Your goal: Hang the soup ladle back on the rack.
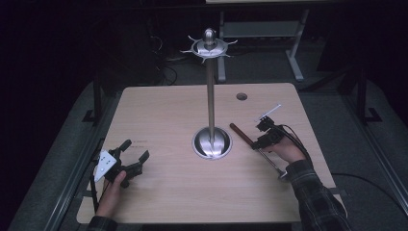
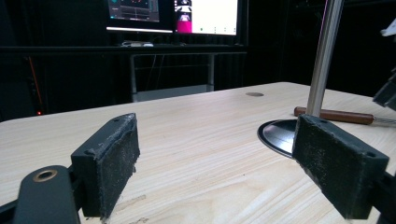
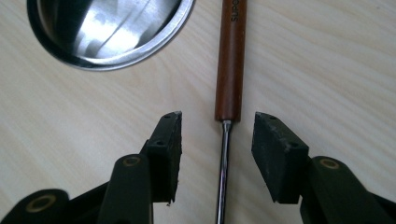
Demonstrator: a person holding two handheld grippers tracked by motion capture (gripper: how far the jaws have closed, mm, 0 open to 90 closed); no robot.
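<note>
Utensil [image 3: 223,172] shaft between open right tool [image 3: 217,140] jaws

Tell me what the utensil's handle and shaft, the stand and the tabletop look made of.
The utensil handle looks like reddish-brown wood, smooth and satin, with pale lettering printed on it. Its shaft looks like thin polished steel that catches the light. The stand's base and pole look like bright metal with mirror-like reflections. The tabletop shows pale wood grain, possibly laminate.

Dim high view: the pale wooden table [image 1: 163,192] is lit from overhead, its surroundings near black. Glare streaks the round polished steel base [image 3: 107,32]. Bright monitor screens [image 2: 205,16] overexpose; the near black foam-padded jaws appear soft.
</note>
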